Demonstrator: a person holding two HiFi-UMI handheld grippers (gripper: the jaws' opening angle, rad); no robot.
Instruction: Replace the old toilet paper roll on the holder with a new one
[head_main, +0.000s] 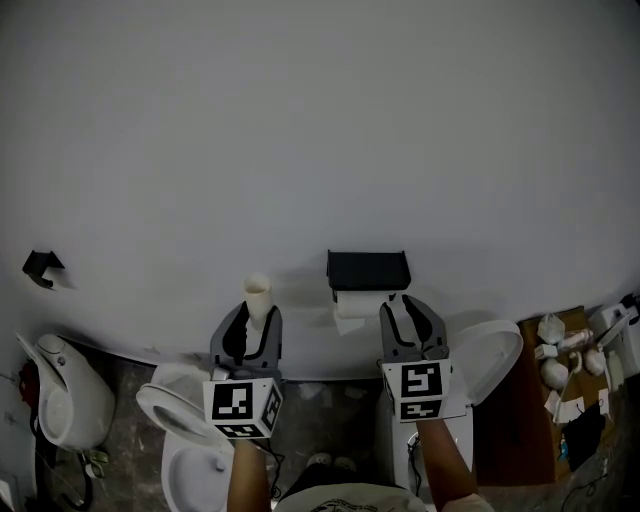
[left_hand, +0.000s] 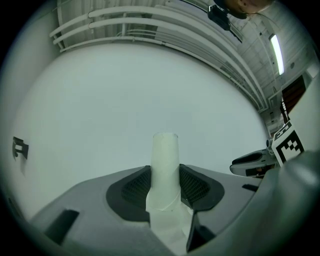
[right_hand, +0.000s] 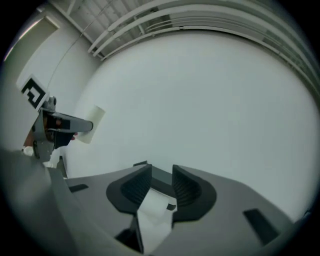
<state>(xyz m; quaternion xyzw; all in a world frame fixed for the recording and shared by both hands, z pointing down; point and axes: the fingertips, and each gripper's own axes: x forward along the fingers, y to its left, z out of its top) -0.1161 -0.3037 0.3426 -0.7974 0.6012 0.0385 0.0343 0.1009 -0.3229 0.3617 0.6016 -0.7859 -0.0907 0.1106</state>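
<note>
A black paper holder (head_main: 367, 268) is fixed to the grey wall, with a white toilet paper roll (head_main: 352, 305) under its lid. My left gripper (head_main: 258, 316) is left of the holder, shut on a pale, nearly bare cardboard tube (head_main: 257, 290) that stands upright between the pads (left_hand: 192, 187). The same tube (left_hand: 165, 150) carries a loose paper wrap near its base. My right gripper (head_main: 407, 303) hangs at the holder's lower right corner, jaws narrowly apart and gripping nothing. Through the gap of the right gripper (right_hand: 161, 172) I see the holder (right_hand: 162, 179) and white paper (right_hand: 152, 212) beyond.
A white toilet (head_main: 70, 395) stands at far left and another bowl (head_main: 185, 430) lies below my left gripper. A white toilet lid (head_main: 497, 358) is at right, beside a brown stand (head_main: 560, 385) with small items. A black hook (head_main: 42, 266) sits on the wall.
</note>
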